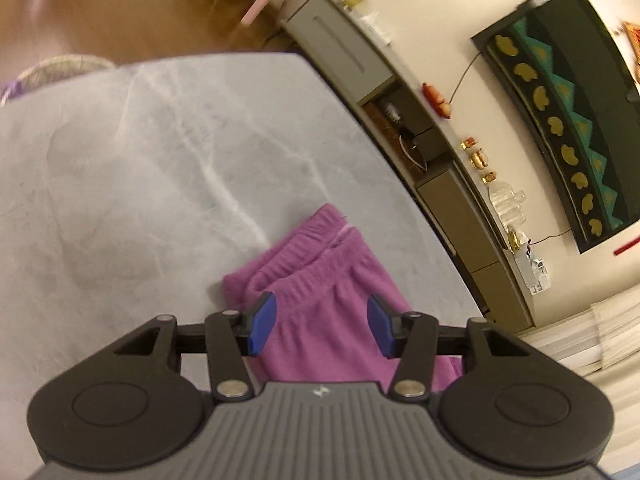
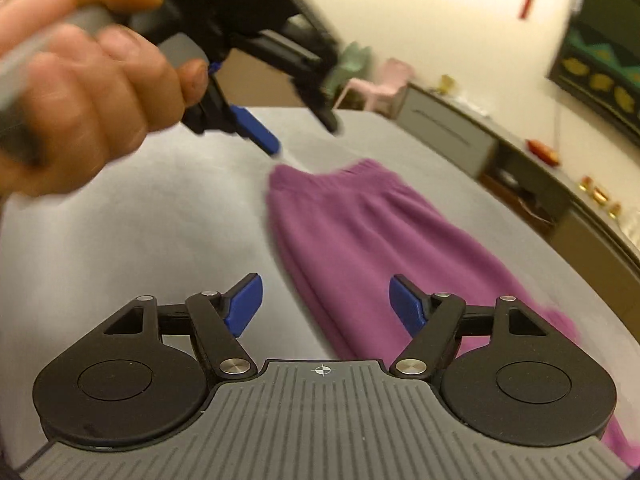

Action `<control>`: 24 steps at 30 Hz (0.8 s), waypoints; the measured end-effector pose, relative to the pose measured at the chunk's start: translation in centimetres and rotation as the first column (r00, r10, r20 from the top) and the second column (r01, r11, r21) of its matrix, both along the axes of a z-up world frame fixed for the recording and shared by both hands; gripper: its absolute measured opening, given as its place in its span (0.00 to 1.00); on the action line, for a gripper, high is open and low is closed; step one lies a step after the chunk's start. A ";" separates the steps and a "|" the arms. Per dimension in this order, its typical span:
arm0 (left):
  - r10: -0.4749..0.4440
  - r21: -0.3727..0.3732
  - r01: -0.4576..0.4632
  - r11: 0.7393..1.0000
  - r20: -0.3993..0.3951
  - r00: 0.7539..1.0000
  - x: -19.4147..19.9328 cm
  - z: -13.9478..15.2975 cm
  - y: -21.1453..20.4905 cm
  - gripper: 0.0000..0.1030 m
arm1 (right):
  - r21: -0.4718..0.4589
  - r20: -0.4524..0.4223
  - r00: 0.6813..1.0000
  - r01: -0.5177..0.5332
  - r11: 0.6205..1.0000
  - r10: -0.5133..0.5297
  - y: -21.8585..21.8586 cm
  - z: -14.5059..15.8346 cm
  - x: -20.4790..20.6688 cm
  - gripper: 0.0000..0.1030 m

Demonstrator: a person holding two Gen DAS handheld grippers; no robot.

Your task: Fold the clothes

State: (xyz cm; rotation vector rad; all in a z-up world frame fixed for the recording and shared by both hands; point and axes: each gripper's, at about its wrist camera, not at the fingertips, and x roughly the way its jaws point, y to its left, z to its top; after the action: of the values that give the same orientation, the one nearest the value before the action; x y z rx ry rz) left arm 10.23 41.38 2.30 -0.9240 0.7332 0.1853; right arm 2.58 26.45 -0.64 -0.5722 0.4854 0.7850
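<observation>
On the grey marble-patterned tabletop (image 1: 132,168) lies a purple fleece garment with a ribbed elastic waistband (image 1: 320,280), folded lengthwise and flat. From the left wrist view, the left gripper (image 1: 322,322) hangs above the waistband end with its blue-padded jaws partly apart and nothing pinched between them; this view alone shows the two waistband layers lying side by side with a pale seam between, and a long grey-brown sideboard (image 1: 452,200) against the cream wall beneath a dark framed picture (image 1: 568,120). The right wrist view shows more of the garment's length (image 2: 360,240), running from the waistband at the far end toward the camera, and the right gripper (image 2: 326,306) spread wide above its near part, holding nothing. Only there does the person's hand (image 2: 80,92) appear, blurred, gripping the left tool's handle, one blue fingertip (image 2: 256,132) just short of the waistband.
</observation>
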 end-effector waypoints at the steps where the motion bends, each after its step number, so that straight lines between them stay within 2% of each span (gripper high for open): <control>1: 0.002 -0.008 -0.002 1.000 -0.006 1.000 -0.1 -0.3 0.5 0.48 | -0.022 -0.002 1.000 -0.002 1.000 0.002 1.7 -0.5 0.8 0.71; 4: 0.006 -0.032 -0.007 0.999 -0.030 1.000 0.8 -2.1 1.8 0.49 | -0.059 -0.005 1.000 0.001 0.998 -0.001 4.8 -1.7 2.7 0.70; 5: 0.014 -0.029 -0.016 0.999 -0.040 0.999 0.7 -2.7 2.5 0.49 | -0.054 -0.013 1.000 0.001 0.999 -0.001 5.3 -1.9 3.3 0.66; 7: 0.011 -0.002 -0.011 1.000 -0.065 0.998 0.7 -3.3 3.0 0.49 | -0.028 -0.044 0.999 0.000 1.000 -0.001 5.7 -1.9 4.3 0.46; 8: -0.003 0.004 0.003 1.000 -0.071 0.997 0.8 -3.5 2.9 0.49 | -0.019 -0.063 0.998 0.008 1.000 -0.009 5.7 -1.8 4.7 0.21; 9: -0.015 0.002 0.015 1.000 -0.067 0.998 0.8 -3.6 2.8 0.49 | -0.013 -0.066 0.998 0.022 1.000 -0.023 5.5 -1.6 5.0 0.13; 13: -0.058 -0.005 0.058 0.998 -0.042 0.997 1.7 -4.1 1.5 0.54 | 0.085 -0.091 0.995 0.042 0.995 -0.034 3.5 -0.1 5.0 0.08; 15: -0.083 -0.009 0.082 0.997 -0.056 0.995 2.6 -4.7 0.5 0.53 | 0.115 -0.105 0.994 0.048 0.992 -0.036 2.8 0.4 4.9 0.00; 17: -0.083 0.014 0.084 0.996 -0.087 0.993 3.2 -5.3 0.0 0.35 | 0.120 -0.116 0.992 0.051 0.991 -0.037 2.3 0.6 4.8 0.00; 18: -0.088 0.026 0.091 0.996 -0.101 0.991 3.4 -5.5 -0.2 0.11 | 0.134 -0.138 0.990 0.045 0.990 -0.026 1.8 0.5 4.9 0.01; 19: -0.107 0.031 0.110 0.993 -0.104 0.989 3.6 -5.6 -0.3 0.10 | 0.142 -0.162 0.987 0.037 0.989 -0.013 1.3 0.4 5.1 0.04; 22: -0.102 0.057 0.107 0.993 -0.097 0.990 3.2 -5.4 -0.1 0.08 | 0.184 -0.193 0.981 0.037 0.982 -0.001 -1.9 1.1 5.0 0.49; 24: -0.106 0.080 0.113 0.990 -0.088 0.991 3.0 -4.9 -0.4 0.08 | 0.230 -0.195 0.980 0.089 0.969 -0.044 -4.9 2.3 5.6 0.48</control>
State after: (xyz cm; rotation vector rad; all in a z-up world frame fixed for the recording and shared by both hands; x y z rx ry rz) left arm 13.20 40.96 -2.63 -0.7967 0.8449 0.1577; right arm 8.22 21.60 1.63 -0.2581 0.5724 0.8230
